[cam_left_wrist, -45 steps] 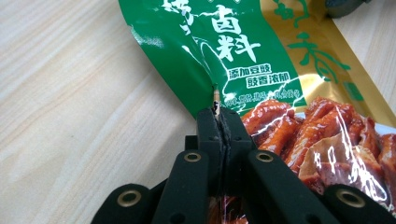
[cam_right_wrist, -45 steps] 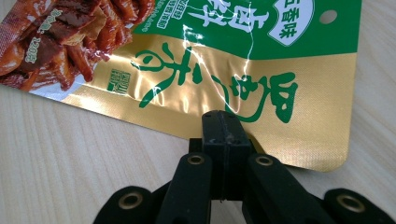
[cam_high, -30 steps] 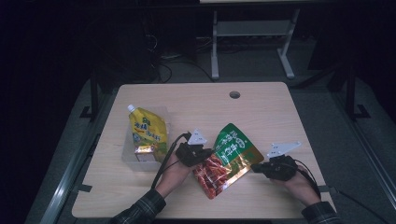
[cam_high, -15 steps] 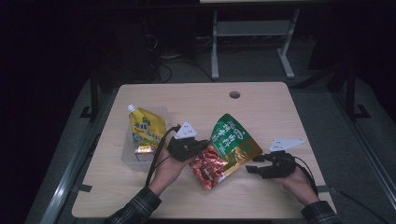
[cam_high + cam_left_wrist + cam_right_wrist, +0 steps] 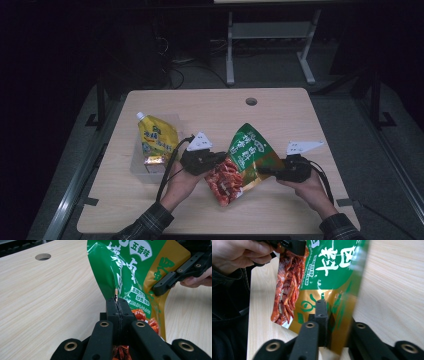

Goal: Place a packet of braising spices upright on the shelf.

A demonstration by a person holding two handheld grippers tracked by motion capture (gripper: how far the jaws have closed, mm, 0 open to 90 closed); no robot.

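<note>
Dark floor lies all around a pale wood table point(image 5: 210, 110) with a small round hole point(image 5: 251, 101) near its far edge. Two hands come in from the near side, and each one holds a black gripper. The left gripper point(image 5: 117, 305) is pinched tight on the edge of a green and red snack bag point(image 5: 242, 160); in the left gripper view its two jaws meet with only the thin bag edge caught between them. The right gripper point(image 5: 325, 312) has the other side of the bag, on the gold part, between its jaws. Those jaws have just been closing, and one jaw lies flat against the bag while the other is hidden behind the foil, so it looks like a grip on the bag. The bag hangs between the two grippers, lifted above the near middle of the table and tilted, with the red part low and the green part high. Off to the left, well apart from the bag, a yellow pouch point(image 5: 157, 140) with a white spout lies in a clear tray point(image 5: 136, 167).
</note>
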